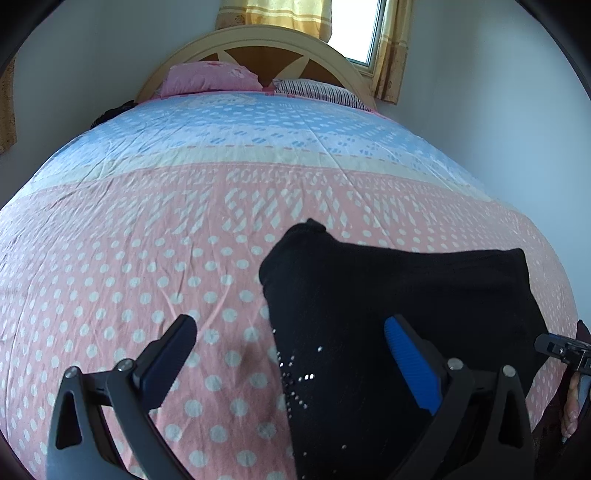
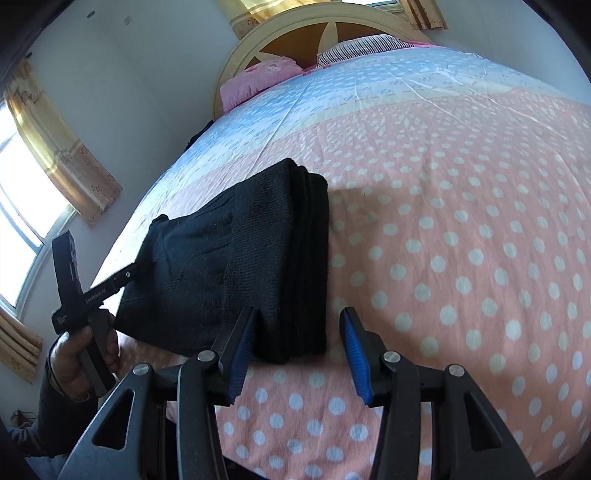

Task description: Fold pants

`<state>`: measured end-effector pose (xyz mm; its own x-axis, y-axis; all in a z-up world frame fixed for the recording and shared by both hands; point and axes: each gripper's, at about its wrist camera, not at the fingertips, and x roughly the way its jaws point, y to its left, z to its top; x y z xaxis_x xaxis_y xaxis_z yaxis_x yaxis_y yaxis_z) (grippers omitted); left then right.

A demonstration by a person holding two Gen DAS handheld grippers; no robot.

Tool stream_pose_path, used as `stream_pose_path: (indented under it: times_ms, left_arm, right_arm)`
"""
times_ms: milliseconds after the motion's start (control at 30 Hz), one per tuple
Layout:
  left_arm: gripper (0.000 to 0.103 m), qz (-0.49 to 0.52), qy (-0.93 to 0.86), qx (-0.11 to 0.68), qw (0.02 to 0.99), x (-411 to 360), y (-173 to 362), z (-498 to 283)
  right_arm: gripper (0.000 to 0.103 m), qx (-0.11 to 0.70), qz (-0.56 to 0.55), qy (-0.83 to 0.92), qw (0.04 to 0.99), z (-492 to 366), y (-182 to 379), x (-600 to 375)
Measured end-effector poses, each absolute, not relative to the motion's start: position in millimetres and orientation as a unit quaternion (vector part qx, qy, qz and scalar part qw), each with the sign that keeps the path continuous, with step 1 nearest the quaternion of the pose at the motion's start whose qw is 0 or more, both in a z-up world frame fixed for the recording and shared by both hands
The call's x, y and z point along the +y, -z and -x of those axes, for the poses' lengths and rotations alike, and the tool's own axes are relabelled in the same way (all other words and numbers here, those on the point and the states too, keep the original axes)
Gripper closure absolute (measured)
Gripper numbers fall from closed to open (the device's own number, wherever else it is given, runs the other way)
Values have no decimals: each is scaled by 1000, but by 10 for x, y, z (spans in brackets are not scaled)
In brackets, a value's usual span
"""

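Note:
The black pants (image 2: 258,254) lie folded into a thick stack on the pink dotted bedspread (image 2: 461,258). My right gripper (image 2: 295,347) hovers at the stack's near corner. Its left finger (image 2: 240,347) overlaps the cloth, while its right finger (image 2: 354,354) stands apart over the bedspread, so it is open. In the left wrist view the pants (image 1: 388,314) show small sequins. My left gripper (image 1: 291,339) is open wide: one finger (image 1: 406,362) is above the pants and the other (image 1: 177,347) above the bedspread. From the right wrist view, the left gripper (image 2: 131,273) sits at the stack's left edge, held by a hand (image 2: 74,350).
A pink pillow (image 1: 210,75) and a striped pillow (image 1: 317,90) lie against the wooden headboard (image 1: 258,40). White walls, a window (image 1: 354,29) and yellow curtains surround the bed. The right gripper's tip (image 1: 561,349) shows at the far right edge.

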<state>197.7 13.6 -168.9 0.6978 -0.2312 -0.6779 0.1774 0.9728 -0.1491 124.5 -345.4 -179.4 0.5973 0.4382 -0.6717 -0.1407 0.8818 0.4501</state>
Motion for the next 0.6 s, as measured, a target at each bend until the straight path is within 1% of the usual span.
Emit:
stream_pose_path:
  times_ms: [200,367,500,600]
  left_arm:
    - [0,55,121,374,918,243,1703,-1890]
    - [0,89,140,387,907,280,1751,-1950]
    - [0,98,160,395,899,250,1774,-1998]
    - [0,106,172,398,895,250,1792,-2033]
  right_arm:
    - [54,368,-193,-158,896,-1244,1589,-3488]
    - [54,375,-214,-159,888,-1507,1632,-3485]
    - [54,403,-245,-164,867,-1739,1795,-3491]
    - [54,403,-261,-174,860,-1785,1829,-3491]
